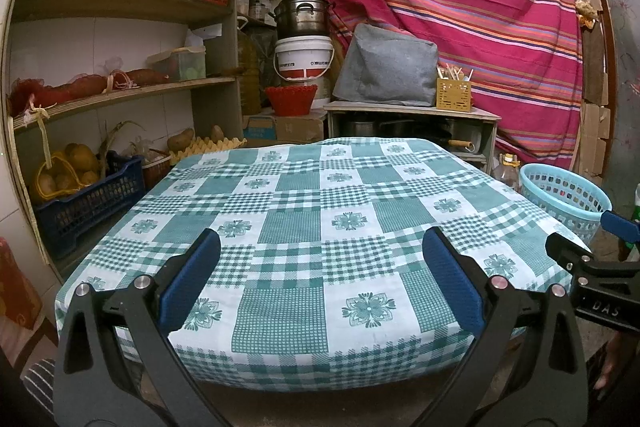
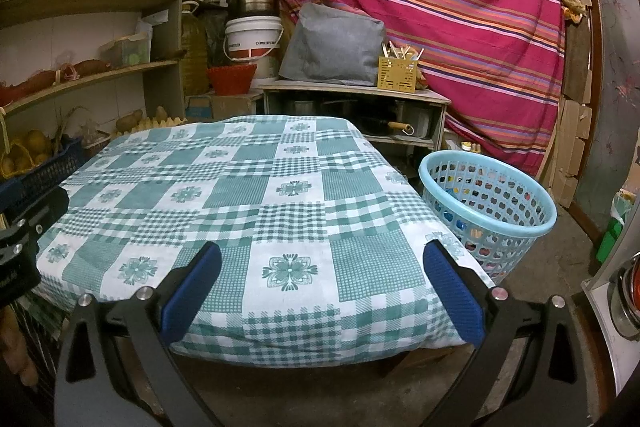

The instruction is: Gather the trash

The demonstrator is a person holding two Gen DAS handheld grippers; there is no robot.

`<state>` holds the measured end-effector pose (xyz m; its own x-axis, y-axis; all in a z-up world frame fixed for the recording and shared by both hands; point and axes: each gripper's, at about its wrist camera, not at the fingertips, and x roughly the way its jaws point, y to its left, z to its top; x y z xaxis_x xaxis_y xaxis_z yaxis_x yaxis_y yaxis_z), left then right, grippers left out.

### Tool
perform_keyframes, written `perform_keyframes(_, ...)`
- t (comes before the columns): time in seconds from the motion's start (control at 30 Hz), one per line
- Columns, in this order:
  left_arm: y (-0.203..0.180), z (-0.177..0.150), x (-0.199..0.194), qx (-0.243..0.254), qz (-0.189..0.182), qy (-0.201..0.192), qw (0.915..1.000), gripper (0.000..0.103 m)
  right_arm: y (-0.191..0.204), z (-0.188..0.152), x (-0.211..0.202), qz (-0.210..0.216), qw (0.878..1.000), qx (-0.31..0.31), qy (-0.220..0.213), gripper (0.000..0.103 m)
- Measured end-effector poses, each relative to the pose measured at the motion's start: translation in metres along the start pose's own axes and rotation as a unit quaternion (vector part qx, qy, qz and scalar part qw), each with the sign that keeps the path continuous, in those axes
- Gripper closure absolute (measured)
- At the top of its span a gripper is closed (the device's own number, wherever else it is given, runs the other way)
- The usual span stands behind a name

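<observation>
Left gripper (image 1: 320, 247): fingers spread wide with nothing between them, hovering over the near edge of the table.
Right gripper (image 2: 320, 251): fingers likewise released and bare, above the near right part of the table; its tip also shows at the right edge of the left wrist view.
Table (image 2: 248, 187): covered by a green and white checked cloth; no loose item shows on it.
Basket (image 2: 492, 203): pale blue, perforated, on the floor just beside the table's right side. Coloured scraps show through its holes, so the trash in view lies inside it.
Shelves (image 1: 120, 87): left of the table, holding boxes, trays and red net bags.
Crate (image 1: 84, 203): dark blue, on the floor at the left, close to the table's left edge, with potatoes in it.
Low cabinet (image 1: 408, 115): beyond the far edge, bearing a grey covered bundle (image 1: 388, 67) and a yellow utensil holder (image 1: 454, 93).
Bucket (image 1: 304, 57): white, far behind the table, with a metal pot (image 1: 302, 15) on top.
Curtain (image 1: 460, 7): red striped cloth across the far right.
In the way: between either gripper and the basket there is only the table's right corner.
</observation>
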<state>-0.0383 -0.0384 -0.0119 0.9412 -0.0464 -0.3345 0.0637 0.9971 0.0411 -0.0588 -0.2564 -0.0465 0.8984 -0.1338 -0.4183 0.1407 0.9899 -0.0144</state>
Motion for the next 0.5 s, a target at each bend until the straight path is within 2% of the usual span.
perform_keyframes(0.5,0.0017,-0.0007,-0.0018,0.000,-0.003,0.001,1.0000,0.005,0.0006,-0.0001,0.0015,-0.002,1.000,0.002,0.002,0.005)
